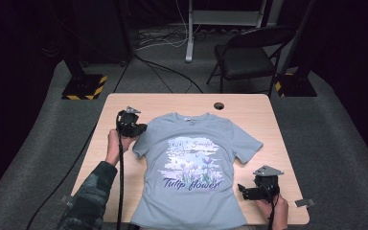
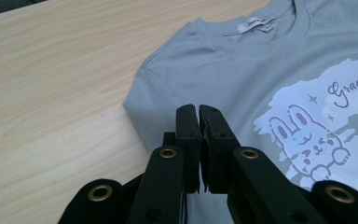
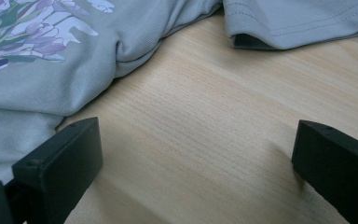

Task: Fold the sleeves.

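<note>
Black jaws of my left gripper (image 2: 199, 140) stand pressed together right in front of its camera, hovering over the folded-in left sleeve (image 2: 156, 100) of the grey T-shirt (image 1: 196, 167). I cannot tell for certain whether any cloth is caught between them; none shows between the tips. Over on the other side, my right gripper (image 3: 193, 163) rests low with its jaws spread wide, nothing but bare wood between them, just beside the shirt's lower side edge (image 3: 37, 105). Beyond that, the right sleeve (image 3: 298, 25) lies flat on the surface (image 1: 120, 103). The shirt is laid out face up in the middle, collar (image 2: 261, 28) toward the far edge, its tulip print (image 1: 191, 167) showing.

My worry is the left sleeve: with the jaws closed like this, I may brush the fabric and drag it without gripping, bunching the shoulder. On the right, closing where I am would catch only air, or snag a single layer and pull the hem crooked. Uneven pulls from both hands would skew the whole shirt.
</note>
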### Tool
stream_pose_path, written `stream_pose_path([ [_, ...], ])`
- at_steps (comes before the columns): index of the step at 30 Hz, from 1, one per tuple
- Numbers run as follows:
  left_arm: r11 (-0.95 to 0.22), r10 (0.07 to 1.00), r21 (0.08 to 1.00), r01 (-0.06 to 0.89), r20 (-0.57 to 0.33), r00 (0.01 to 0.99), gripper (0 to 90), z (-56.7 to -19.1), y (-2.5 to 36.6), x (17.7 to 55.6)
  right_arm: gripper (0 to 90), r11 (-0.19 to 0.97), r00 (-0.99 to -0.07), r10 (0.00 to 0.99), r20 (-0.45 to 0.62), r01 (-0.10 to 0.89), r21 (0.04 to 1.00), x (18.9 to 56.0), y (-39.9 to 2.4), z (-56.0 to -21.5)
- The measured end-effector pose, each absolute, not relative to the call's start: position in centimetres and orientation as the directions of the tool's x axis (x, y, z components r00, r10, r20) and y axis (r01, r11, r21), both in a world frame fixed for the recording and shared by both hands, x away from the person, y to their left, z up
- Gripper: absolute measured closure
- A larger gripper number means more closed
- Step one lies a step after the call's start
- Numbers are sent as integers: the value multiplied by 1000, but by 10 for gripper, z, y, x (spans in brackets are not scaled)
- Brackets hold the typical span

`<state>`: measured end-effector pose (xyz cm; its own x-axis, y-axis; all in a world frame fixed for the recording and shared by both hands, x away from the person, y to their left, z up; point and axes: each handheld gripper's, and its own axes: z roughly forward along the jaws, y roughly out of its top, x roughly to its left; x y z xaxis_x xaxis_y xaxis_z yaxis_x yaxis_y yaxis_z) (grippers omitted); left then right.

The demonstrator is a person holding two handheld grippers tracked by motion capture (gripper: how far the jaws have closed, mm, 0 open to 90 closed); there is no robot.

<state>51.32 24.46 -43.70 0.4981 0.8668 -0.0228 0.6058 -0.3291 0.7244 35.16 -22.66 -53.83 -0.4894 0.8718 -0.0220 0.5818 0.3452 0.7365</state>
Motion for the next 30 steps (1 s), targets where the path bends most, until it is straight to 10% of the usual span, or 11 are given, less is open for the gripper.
stream_pose_path([
  [30, -426, 811, 697, 577, 11, 585, 865, -433, 195, 528, 9, 345, -489, 872, -22, 582, 736, 352, -227, -538],
])
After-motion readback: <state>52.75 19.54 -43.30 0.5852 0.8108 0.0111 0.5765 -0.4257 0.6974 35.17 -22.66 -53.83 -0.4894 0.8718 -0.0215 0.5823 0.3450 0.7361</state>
